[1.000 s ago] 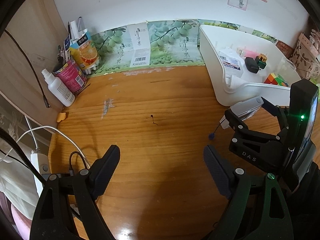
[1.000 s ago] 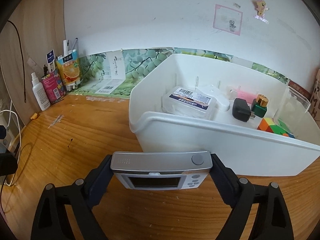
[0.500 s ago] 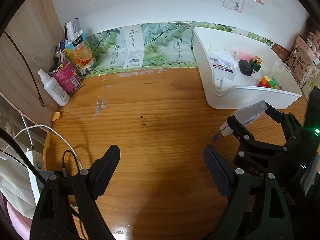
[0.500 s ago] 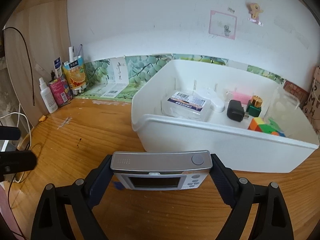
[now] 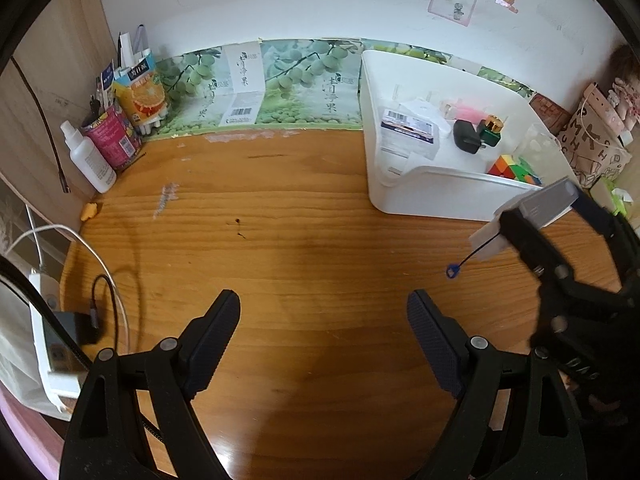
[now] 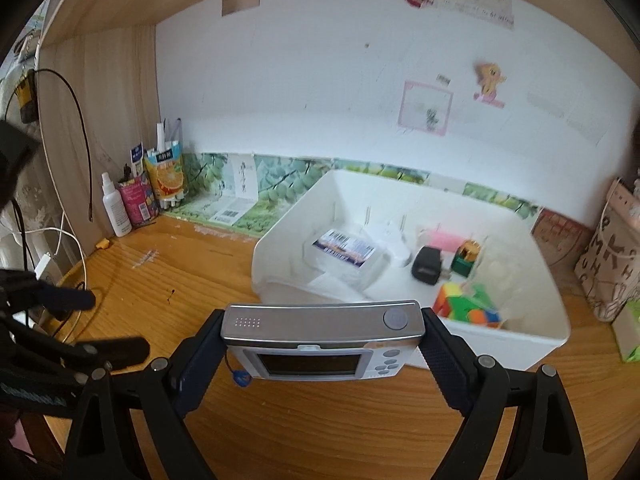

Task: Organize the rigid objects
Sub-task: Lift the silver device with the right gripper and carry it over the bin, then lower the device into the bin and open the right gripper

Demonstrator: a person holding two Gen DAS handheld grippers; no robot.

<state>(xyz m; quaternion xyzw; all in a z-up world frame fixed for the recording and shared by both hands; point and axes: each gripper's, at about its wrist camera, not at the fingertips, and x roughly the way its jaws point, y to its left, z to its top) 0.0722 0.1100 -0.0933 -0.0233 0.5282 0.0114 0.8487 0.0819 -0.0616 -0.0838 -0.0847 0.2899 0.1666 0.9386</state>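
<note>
My right gripper (image 6: 322, 346) is shut on a silver and white handheld device with a small screen (image 6: 322, 340), held above the wooden desk just in front of the white bin (image 6: 532, 320). In the left wrist view the device (image 5: 536, 208) and the right gripper sit at the right, near the bin's front wall (image 5: 436, 196). A blue tab (image 5: 452, 270) dangles from the device. The bin holds a clear box with a barcode label (image 6: 346, 250), a black charger (image 6: 428, 266), a green bottle with a gold cap (image 6: 466, 256) and a colourful cube (image 6: 468, 306). My left gripper (image 5: 324, 340) is open and empty over the desk.
A white spray bottle (image 5: 90, 158), a pink can (image 5: 114, 138) and an orange juice carton (image 5: 140, 94) stand at the back left corner. A power strip with cables (image 5: 52, 332) lies at the left edge. A patterned bag (image 6: 612, 252) stands right of the bin.
My right gripper has risen with the device, so the bin's inside shows from higher up. My left gripper has drawn back and up from the desk.
</note>
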